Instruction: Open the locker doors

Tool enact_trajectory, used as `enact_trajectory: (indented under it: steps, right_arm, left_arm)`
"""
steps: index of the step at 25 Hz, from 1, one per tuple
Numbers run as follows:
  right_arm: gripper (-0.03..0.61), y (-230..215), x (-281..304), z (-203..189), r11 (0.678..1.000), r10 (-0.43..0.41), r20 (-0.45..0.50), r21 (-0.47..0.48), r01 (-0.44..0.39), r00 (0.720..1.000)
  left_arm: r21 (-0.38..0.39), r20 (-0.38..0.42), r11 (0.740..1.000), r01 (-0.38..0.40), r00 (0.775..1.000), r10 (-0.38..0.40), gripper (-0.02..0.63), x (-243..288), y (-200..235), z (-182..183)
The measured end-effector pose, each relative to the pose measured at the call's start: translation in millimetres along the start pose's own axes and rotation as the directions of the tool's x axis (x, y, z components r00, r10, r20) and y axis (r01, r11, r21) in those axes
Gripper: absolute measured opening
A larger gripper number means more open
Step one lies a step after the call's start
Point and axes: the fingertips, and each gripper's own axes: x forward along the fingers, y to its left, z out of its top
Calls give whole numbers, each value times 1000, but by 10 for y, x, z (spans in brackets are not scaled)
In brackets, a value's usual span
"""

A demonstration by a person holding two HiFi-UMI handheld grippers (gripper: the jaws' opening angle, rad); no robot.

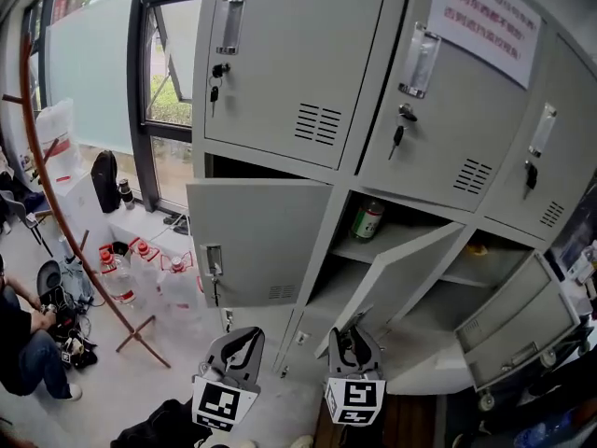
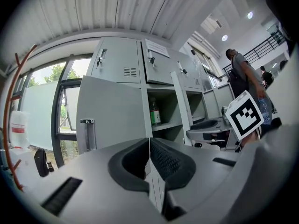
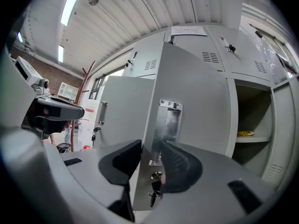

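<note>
Water jugs [image 1: 177,287] (red-capped) beside coat rack [image 1: 33,129].

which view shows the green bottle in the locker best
Head view: the green bottle stands largest and clearest on its shelf. The left gripper view shows it smaller, upright past the open door. The right gripper view does not show it.

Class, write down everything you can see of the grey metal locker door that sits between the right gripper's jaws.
The grey sheet-metal locker door belongs to the middle row and stands swung open, upright on its hinges. Its painted face is plain and smooth. Near the free edge it has a shiny recessed handle plate, and small dark keys hang from the lock below. The right gripper is closed on that free edge.
</note>
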Motion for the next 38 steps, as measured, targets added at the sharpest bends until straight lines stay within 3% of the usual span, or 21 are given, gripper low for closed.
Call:
enact_trajectory:
  steps: [15,26,38]
  right_arm:
    - [124,-297,-890,-150,984,-180,-28,-6,180,983]
    - [84,-730,-1431,-297,948,-319,-53,-5,319,946]
    - [73,-1302,-1784,-450,912,-409,-78,-10,409,909]
  left_arm:
    - [20,40,981,192,980,-193,26,-101,-727,135]
    - [29,54,949,315,947,-316,26,-18,-1309,203]
    - [34,50,918,396,916,-397,26,223,-1817,242]
